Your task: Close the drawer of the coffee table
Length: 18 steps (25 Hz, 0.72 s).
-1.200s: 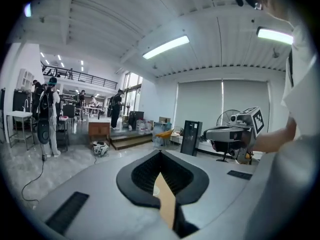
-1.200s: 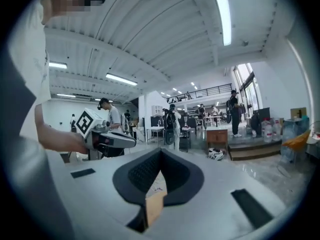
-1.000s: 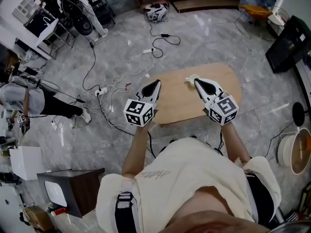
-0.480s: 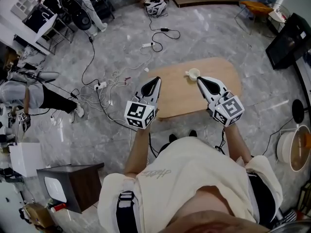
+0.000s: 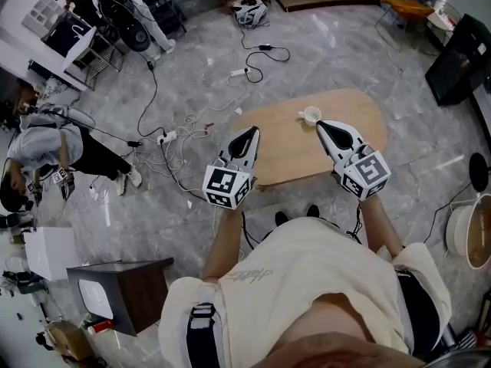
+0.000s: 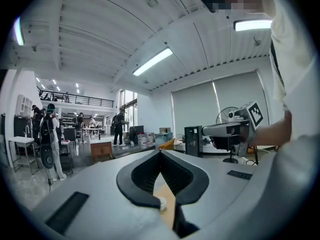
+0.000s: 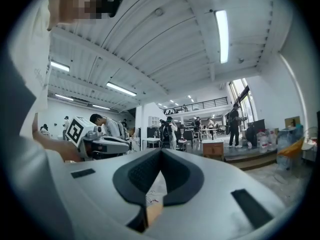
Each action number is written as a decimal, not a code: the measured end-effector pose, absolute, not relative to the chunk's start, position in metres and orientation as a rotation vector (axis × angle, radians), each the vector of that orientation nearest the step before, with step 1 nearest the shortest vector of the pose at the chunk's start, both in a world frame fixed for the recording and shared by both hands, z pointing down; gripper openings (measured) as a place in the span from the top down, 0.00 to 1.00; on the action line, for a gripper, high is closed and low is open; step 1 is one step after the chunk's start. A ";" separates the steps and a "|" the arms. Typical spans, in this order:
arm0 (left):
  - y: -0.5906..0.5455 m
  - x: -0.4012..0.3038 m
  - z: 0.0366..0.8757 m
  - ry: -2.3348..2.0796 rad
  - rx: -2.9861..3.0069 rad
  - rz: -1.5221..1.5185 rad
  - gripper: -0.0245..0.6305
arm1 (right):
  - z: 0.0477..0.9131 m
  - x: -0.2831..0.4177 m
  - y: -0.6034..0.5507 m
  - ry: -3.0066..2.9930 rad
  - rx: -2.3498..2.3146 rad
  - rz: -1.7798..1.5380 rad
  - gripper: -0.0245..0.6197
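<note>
Where the head view starts, at 9 o'clock: a person [image 5: 46, 140] in grey bends over the marble floor.
Cabinet [image 5: 115, 294]: dark, with a white front panel, at 7 o'clock.
Cables [image 5: 184, 133]: tangled with power strips, at 10 o'clock of the table.
Left gripper [image 5: 252, 131]: fingers pressed together at the tips with nothing between them; it hangs over the table's 9 o'clock end. Its own view [image 6: 160, 151] shows the pads meeting in a point.
Coffee table [image 5: 299, 156]: oval with a pale wood top. It sits at 12 o'clock of the wearer, under both grippers. Its drawer does not show from above.
Cup [image 5: 311, 115]: small and white, on the table's 12 o'clock edge.
Right gripper [image 5: 322, 125]: fingers together and empty, its tip just at 5 o'clock of the cup; contact cannot be told. Its own view [image 7: 160, 151] shows the pads meeting.
Tub [image 5: 460, 236]: round and white, at 4 o'clock on the floor.
</note>
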State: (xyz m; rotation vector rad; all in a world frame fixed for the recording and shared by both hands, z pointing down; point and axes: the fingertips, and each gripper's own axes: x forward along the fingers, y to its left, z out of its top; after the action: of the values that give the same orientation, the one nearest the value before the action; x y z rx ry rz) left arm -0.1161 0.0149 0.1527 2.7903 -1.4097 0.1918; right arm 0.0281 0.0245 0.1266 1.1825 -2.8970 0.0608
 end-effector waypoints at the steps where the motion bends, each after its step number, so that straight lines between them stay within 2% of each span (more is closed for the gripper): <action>1: 0.017 -0.116 0.156 -1.408 2.785 0.198 0.96 | 0.128 0.030 0.025 -2.888 1.184 0.059 0.97; 18: 0.014 -0.100 0.173 -1.372 2.761 0.208 0.96 | 0.139 0.049 0.026 -2.847 1.211 0.053 0.97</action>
State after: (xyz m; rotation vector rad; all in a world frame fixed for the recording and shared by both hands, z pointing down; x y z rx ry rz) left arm -0.1004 0.0137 0.1733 2.7612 -1.3717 0.2083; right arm 0.0490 0.0255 0.1389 1.2107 -2.8474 0.0533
